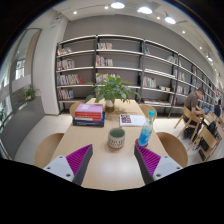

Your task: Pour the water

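A clear water bottle (147,129) with a blue cap and blue label stands on the light wooden table (105,170), ahead of my right finger. A patterned grey-green cup (117,138) stands left of it, ahead of the gap between my fingers. My gripper (112,163) is open and empty, its purple pads (79,161) wide apart above the bare tabletop. Both objects lie beyond the fingertips.
A stack of books (89,113), a potted plant (112,91) and an open magazine (131,119) sit at the table's far end. Wooden chairs (172,146) flank the table. Bookshelves (120,65) line the back wall. A person (193,104) sits at the right.
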